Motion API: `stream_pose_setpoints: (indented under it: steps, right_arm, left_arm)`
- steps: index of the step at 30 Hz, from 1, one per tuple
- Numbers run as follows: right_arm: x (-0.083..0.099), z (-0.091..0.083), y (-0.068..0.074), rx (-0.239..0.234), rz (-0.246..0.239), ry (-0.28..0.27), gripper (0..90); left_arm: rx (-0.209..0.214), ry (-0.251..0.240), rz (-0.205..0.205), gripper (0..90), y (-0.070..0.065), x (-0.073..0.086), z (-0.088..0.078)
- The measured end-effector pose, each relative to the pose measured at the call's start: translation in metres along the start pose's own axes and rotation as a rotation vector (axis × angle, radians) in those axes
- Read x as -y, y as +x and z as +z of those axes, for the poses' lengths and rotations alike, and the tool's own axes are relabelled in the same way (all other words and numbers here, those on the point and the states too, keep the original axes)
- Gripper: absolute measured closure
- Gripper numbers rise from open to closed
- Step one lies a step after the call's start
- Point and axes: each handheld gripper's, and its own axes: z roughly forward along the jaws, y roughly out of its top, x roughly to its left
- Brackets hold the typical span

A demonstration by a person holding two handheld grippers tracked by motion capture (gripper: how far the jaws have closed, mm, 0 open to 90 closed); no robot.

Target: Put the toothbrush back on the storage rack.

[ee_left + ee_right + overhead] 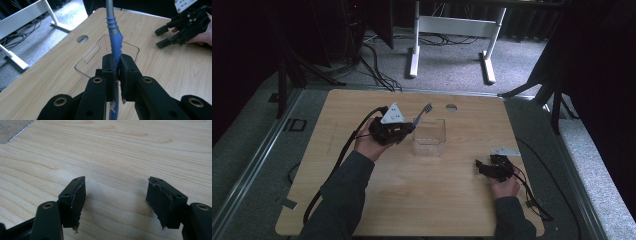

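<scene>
1. A toothbrush with a blue ribbed grip and a grey neck (113, 37) was held over the clear, open-topped plastic box (429, 136), its grip pinched low down and its grey neck rising up and away from the box; in the high view its bristled head (428, 107) showed above the box's far-left corner.
2. The left gripper (118, 65), black and two-jawed, was clenched on the toothbrush's blue grip, both pads pressed against it from either side.
3. In the high view this gripper (404, 130) sat just left of the clear box, with its grey three-cornered plate (392, 114) on top and the person's left hand (368, 145) wrapped behind it.
4. The clear box stood near the middle of the light wooden table (422, 200), slightly toward the far edge; whether anything lay inside it could not be told.
5. A small round hole in the tabletop (451, 107) lay beyond the box, just to its far right.
6. The right gripper (482, 167) rested well apart from the box, toward the table's near-right side, held by the person's right hand (504, 187).
7. Its jaws stood wide apart with only bare wood grain between them (116, 195), grasping nothing.
8. A black cable (337, 160) trailed from the left gripper back along the dark sleeve (343, 195) toward the near-left table edge.
</scene>
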Motion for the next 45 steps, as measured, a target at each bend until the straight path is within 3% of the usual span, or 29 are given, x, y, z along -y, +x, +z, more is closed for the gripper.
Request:
stream_pose_setpoints:
  steps: [9,45]
  right_arm:
    - [0.0,0.0,0.0,0.0,0.001,0.0,31.3]
    - [-0.0001,0.0002,0.0,-0.001,0.0,-0.001,31.3]
  left_arm:
    - [-0.013,-0.015,-0.003,83.3,0.0003,-0.0018,0.0011]
    - [-0.036,-0.094,-0.075,83.3,0.0094,-0.0026,0.0064]
